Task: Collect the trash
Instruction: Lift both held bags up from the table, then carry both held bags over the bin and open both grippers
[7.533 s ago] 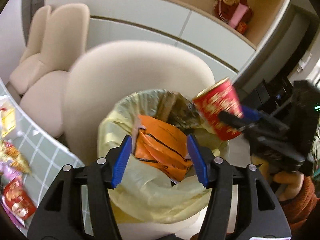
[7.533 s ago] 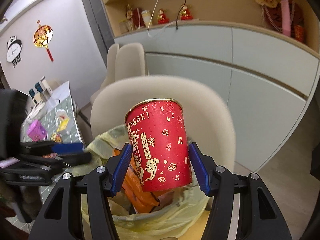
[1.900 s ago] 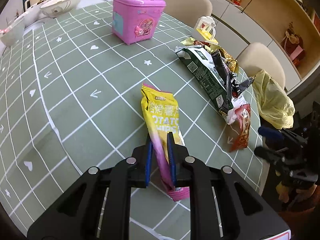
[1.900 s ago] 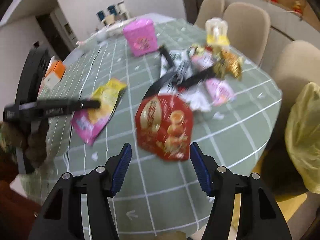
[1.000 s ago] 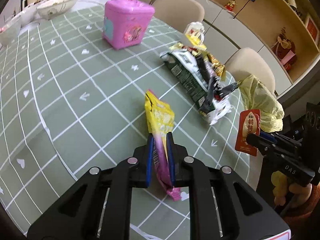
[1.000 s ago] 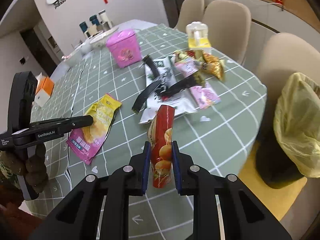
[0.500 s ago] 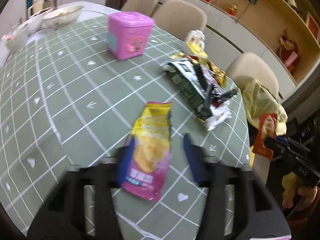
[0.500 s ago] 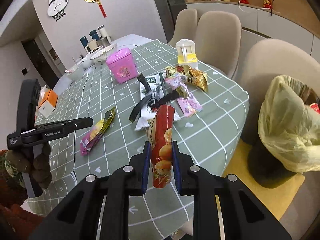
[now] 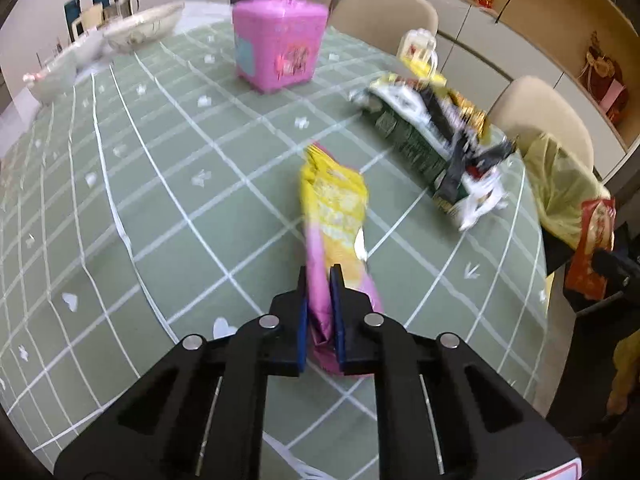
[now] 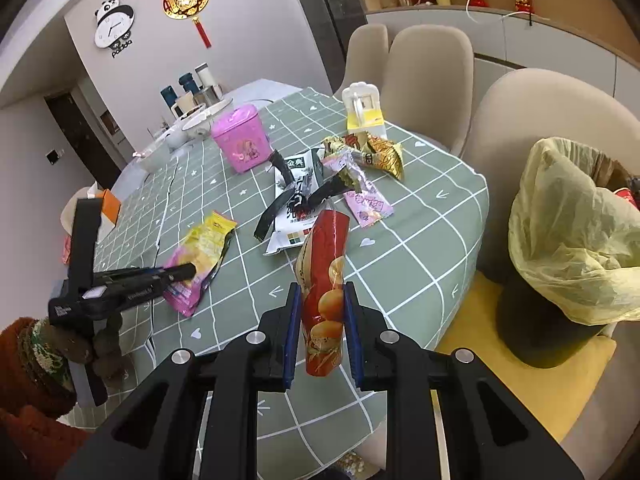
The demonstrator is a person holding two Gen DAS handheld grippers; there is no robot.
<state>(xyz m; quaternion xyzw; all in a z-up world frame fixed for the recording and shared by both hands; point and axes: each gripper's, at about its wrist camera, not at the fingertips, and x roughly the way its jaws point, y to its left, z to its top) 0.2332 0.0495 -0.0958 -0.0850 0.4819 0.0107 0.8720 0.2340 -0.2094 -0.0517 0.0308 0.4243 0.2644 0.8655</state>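
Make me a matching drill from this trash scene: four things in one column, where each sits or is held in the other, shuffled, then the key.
1. red snack bag
2. yellow-pink chip bag
3. pink box
4. yellow bin liner

A. on the chair beside the table
B. clamped in the left gripper
C. standing on the green tablecloth
D. clamped in the right gripper

Pairs: 1-D, 2-B, 3-C, 4-A
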